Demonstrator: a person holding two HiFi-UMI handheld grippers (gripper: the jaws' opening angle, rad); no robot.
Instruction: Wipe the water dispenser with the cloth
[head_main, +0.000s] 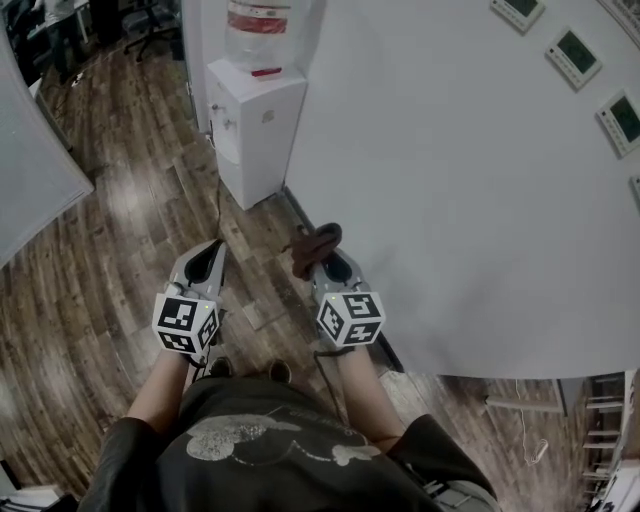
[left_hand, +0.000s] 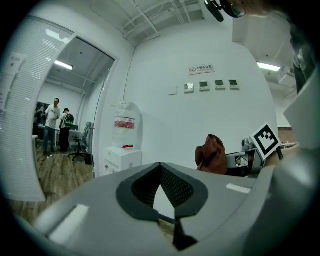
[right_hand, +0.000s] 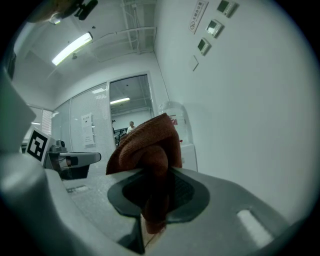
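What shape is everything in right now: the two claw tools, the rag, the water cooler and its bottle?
left gripper: jaws together, nothing between them.
right gripper: shut on the cloth.
cloth: bunched up, pinched between the right gripper's jaws.
water dispenser: upright by the wall, ahead of both grippers, neither touching it.
water bottle: seated on top of the water dispenser.

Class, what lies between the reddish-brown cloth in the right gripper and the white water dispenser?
Head view: a stretch of bare dark wood-plank floor separates the reddish-brown cloth from the white water dispenser.
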